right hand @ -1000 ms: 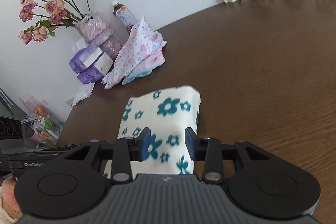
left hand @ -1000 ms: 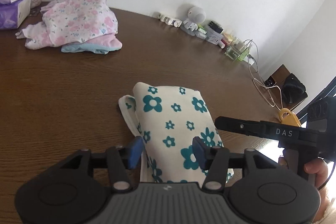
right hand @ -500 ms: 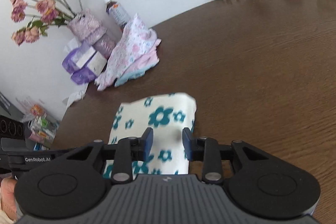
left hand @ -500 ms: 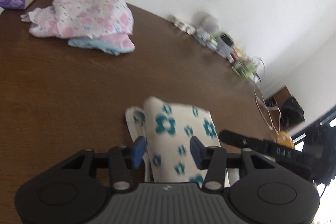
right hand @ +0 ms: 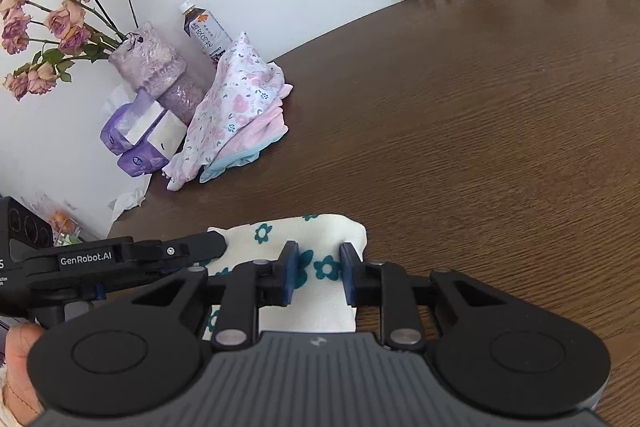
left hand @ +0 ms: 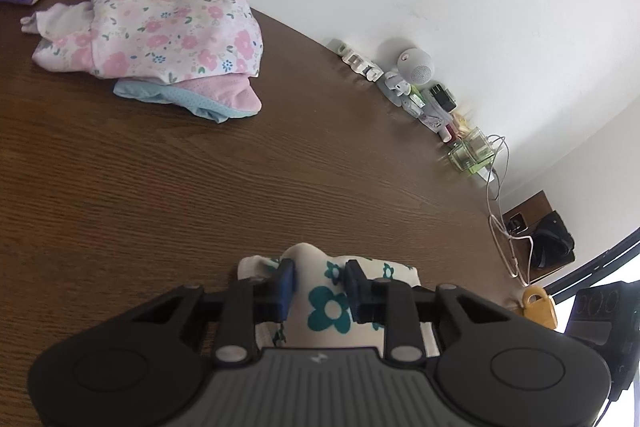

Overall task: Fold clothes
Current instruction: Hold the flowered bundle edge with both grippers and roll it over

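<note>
A folded cream cloth printed with teal flowers (left hand: 326,301) lies on the dark brown wood-grain bench (left hand: 160,187), at its near edge, directly under both tools. The left tongs (left hand: 319,281) stand narrow and are closing, with a raised ridge of the cloth bunched between their blue pads (left hand: 286,281); the fabric fills the gap and touches both pads. The right tongs (right hand: 315,267) are likewise narrow and closing over the cloth's other end, fabric between them. Whether either pair already presses firmly cannot be told for sure. Well apart, by the white wall, sits a stack of pink floral folded garments (right hand: 236,107), beside purple tissue packs (right hand: 136,135) and a vase of dried roses (right hand: 152,67).
</note>
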`<act>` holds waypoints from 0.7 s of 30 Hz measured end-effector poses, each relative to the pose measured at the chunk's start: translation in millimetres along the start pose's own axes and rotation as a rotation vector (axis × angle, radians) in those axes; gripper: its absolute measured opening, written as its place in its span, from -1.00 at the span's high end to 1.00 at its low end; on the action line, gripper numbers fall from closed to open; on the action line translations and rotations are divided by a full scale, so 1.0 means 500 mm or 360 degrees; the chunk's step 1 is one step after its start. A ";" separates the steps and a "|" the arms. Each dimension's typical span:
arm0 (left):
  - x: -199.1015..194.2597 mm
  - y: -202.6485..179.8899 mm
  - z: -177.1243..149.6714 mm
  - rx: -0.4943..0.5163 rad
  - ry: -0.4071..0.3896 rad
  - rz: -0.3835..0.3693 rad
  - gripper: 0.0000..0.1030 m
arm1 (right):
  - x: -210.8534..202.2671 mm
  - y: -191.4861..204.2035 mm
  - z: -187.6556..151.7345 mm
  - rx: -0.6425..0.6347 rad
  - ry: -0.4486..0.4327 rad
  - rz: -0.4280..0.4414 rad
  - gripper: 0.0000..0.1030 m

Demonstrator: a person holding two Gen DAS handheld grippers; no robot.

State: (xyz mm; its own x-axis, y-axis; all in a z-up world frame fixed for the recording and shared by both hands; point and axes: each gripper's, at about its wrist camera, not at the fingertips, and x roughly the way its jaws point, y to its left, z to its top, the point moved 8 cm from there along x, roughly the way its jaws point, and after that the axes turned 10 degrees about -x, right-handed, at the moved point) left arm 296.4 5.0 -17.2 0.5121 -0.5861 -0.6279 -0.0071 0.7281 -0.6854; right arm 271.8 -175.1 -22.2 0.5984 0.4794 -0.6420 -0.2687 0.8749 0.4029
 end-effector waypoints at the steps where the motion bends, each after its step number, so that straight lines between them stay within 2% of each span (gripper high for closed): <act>1: -0.001 0.001 0.002 -0.0014 -0.0003 0.0005 0.35 | 0.000 -0.002 0.003 0.0014 0.0004 0.0005 0.50; 3: -0.003 0.003 0.006 -0.0043 -0.0010 0.0014 0.10 | -0.003 -0.008 0.011 0.0039 -0.0013 0.0006 0.39; 5: -0.002 0.004 0.011 -0.0043 -0.0020 0.0016 0.10 | -0.003 -0.011 0.018 0.0058 -0.0028 0.0008 0.37; 6: 0.001 0.005 0.013 -0.0046 -0.0021 0.0008 0.12 | -0.002 -0.012 0.021 0.0066 -0.0033 0.0010 0.37; 9: 0.012 0.003 0.013 -0.0022 -0.0005 -0.0013 0.60 | 0.003 -0.014 0.026 0.0080 -0.0033 0.0010 0.38; 10: 0.014 0.002 0.012 -0.0007 -0.0009 -0.0007 0.59 | 0.007 -0.013 0.026 0.0080 -0.0028 0.0007 0.43; 12: 0.012 0.001 0.011 0.0003 -0.0020 0.0006 0.59 | 0.014 -0.010 0.024 0.0076 -0.0022 0.0005 0.66; 13: 0.009 0.002 0.011 -0.0013 -0.0018 0.0005 0.58 | 0.016 -0.008 0.023 0.0065 -0.0021 0.0002 0.70; 14: 0.006 0.002 0.011 -0.0029 -0.0017 0.0005 0.55 | 0.017 -0.007 0.022 0.0054 -0.0022 -0.0003 0.70; 16: -0.005 0.004 0.009 -0.0060 -0.0010 0.0009 0.14 | 0.013 -0.006 0.021 0.0049 -0.0027 -0.0013 0.67; 17: -0.016 0.006 0.003 -0.0062 -0.0001 0.0020 0.06 | 0.008 -0.006 0.020 0.0051 -0.0026 -0.0013 0.61; 19: -0.037 0.009 -0.017 -0.0064 0.0038 0.0027 -0.01 | -0.007 -0.005 0.014 0.0055 -0.0009 -0.0004 0.30; 21: -0.054 0.013 -0.045 -0.0072 0.0111 0.0000 -0.01 | -0.030 0.003 0.001 0.0033 0.0008 0.0034 0.23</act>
State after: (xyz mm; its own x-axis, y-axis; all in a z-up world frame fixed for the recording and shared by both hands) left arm 263.1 17.4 -13.0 0.4511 -0.6104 -0.6511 -0.0471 0.7123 -0.7003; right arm 262.8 -181.1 -11.6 0.5889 0.4982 -0.6363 -0.2656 0.8629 0.4298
